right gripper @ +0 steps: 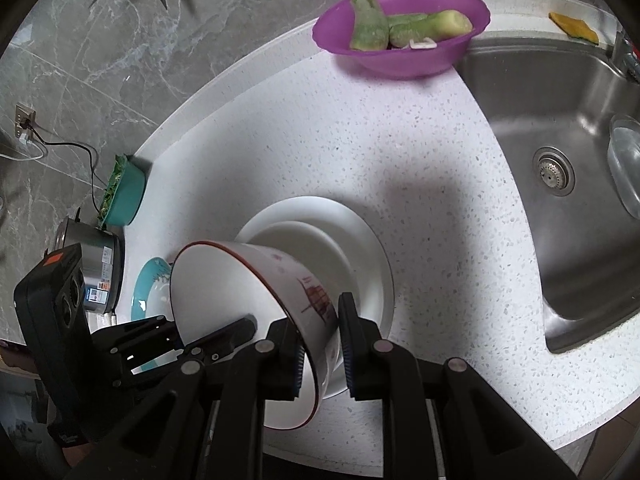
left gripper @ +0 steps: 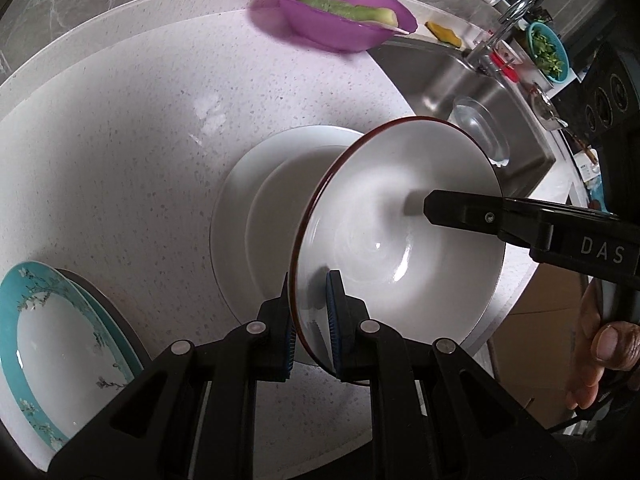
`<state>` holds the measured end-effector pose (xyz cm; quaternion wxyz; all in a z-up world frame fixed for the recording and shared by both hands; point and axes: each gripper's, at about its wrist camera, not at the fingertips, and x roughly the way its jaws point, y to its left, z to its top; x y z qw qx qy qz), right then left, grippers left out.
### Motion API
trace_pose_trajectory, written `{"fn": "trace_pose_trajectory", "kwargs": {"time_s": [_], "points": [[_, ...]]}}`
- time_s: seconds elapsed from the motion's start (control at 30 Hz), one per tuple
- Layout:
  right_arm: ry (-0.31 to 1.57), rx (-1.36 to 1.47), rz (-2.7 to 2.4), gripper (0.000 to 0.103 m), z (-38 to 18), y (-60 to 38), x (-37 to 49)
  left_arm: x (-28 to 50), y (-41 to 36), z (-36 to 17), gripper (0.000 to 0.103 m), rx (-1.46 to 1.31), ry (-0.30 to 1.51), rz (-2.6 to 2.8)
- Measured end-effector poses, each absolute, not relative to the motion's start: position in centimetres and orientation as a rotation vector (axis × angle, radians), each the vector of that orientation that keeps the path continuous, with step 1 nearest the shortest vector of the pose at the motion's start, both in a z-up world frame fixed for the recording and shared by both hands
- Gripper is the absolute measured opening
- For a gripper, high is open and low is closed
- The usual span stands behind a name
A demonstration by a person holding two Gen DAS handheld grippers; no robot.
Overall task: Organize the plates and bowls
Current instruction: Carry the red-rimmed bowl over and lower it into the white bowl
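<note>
A white bowl with a dark red rim (left gripper: 400, 200) hangs tilted on its side just above a stack of white plates (left gripper: 236, 208) on the speckled counter. My left gripper (left gripper: 310, 308) is shut on the bowl's near rim, one blue pad on each side of the wall. A finger of the right gripper (left gripper: 440, 208) reaches inside the bowl from the right. In the right wrist view my right gripper (right gripper: 320, 332) is shut on the bowl (right gripper: 288, 276), which has a red drawing on its outside. The white plates (right gripper: 360, 236) lie right behind it. Teal-rimmed plates (left gripper: 24, 320) sit to the left.
A purple bowl with green melon pieces (right gripper: 400, 28) stands at the back of the counter. The steel sink (right gripper: 560, 120) lies to the right, with a glass dish (right gripper: 624, 160) in it. A teal basket of greens (right gripper: 126, 196) and a steel pot (right gripper: 100, 272) stand left.
</note>
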<state>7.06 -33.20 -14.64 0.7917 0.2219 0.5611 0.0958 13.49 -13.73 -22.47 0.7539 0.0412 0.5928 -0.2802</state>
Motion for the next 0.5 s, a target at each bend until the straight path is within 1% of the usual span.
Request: {"fn": "trace_pose_trajectory", "kwargs": {"time_s": [0.3, 0.5], "points": [[1.246, 0.471, 0.189, 0.013, -15.9, -33.1, 7.5, 14.3, -13.8, -22.7, 0.013, 0.061, 1.278, -0.598], [1.279, 0.475, 0.182, 0.011, -16.7, -33.0, 7.9, 14.4, -13.1, -22.2, 0.023, 0.007, 1.252, -0.622]]}}
